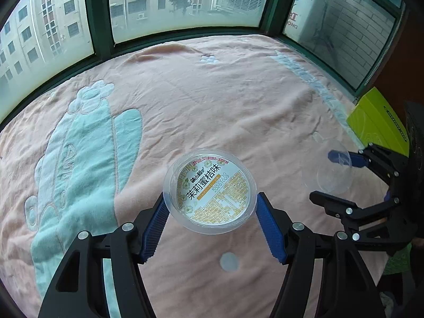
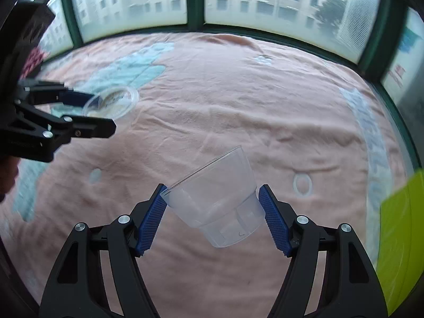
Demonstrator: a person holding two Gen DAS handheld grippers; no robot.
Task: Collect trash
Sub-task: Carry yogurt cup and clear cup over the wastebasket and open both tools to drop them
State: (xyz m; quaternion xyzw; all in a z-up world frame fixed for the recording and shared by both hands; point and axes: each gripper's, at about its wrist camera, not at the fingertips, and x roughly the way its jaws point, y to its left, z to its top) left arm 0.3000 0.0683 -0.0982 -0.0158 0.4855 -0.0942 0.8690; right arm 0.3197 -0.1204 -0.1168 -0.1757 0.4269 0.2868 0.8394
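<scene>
My left gripper (image 1: 210, 204) is shut on a clear plastic cup with a printed yellow-and-white label (image 1: 212, 190), its blue pads (image 1: 156, 220) pressing on the cup's two sides above the pink blanket. In the right wrist view the same labelled cup (image 2: 114, 100) sits in the left gripper (image 2: 103, 111) at far left. My right gripper (image 2: 212, 193) is shut on an unlabelled clear cup (image 2: 217, 201), tilted with its rim toward the upper left, one pad at the rim and the other on the wall. From the left wrist view, that clear cup (image 1: 327, 169) shows faintly between the right gripper's (image 1: 324, 176) fingers.
A pink blanket (image 1: 212, 100) with teal cartoon patches covers the surface up to green-framed windows (image 1: 100, 26). A yellow-green box (image 1: 376, 122) lies at the right edge, and that box (image 2: 400, 233) also fills the right wrist view's lower right. Part of a person's hand (image 2: 8, 169) shows at far left.
</scene>
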